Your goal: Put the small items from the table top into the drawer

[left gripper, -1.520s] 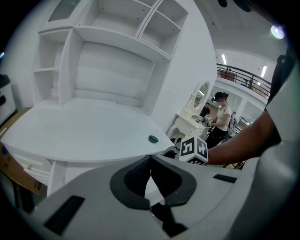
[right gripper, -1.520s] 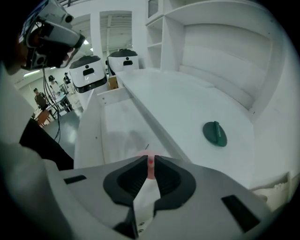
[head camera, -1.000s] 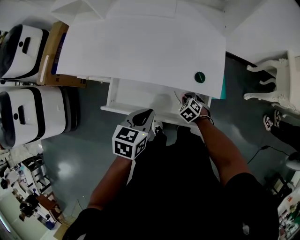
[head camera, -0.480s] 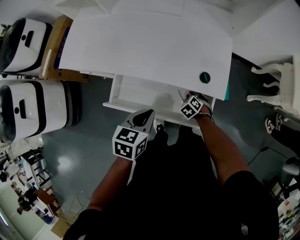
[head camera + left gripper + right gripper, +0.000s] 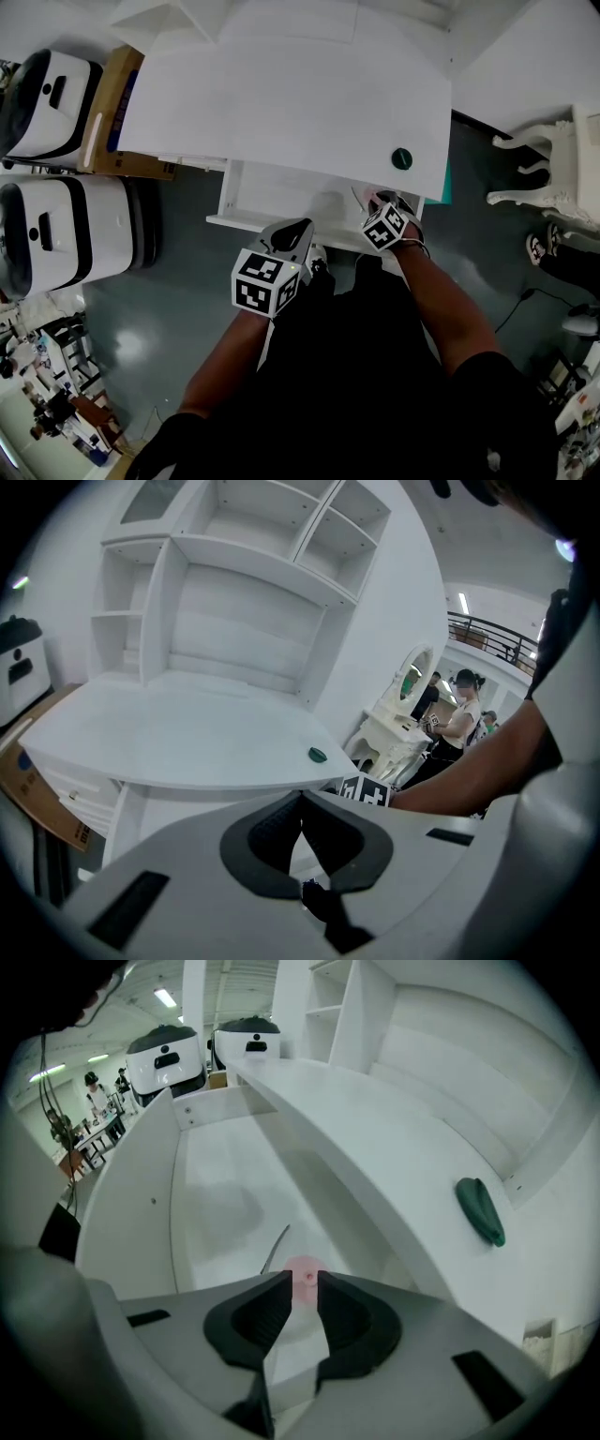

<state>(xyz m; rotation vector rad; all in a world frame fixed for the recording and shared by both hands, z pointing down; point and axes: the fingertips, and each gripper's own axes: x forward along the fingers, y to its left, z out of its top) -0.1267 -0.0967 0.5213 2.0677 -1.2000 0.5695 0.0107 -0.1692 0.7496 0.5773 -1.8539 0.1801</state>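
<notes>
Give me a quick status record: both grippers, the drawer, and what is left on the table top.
drawer: open, pulled out under the table top
in drawer: pink round item; thin grey stick
left on table top: one small green item, near the right front corner
right gripper: over the drawer's right end, jaws apart and just been opening, pink item showing past the tips
left gripper: by the drawer's front edge, jaws together, nothing between them

Bright, even overhead light, soft shadows, strong fisheye distortion, dark vignetted corners
</notes>
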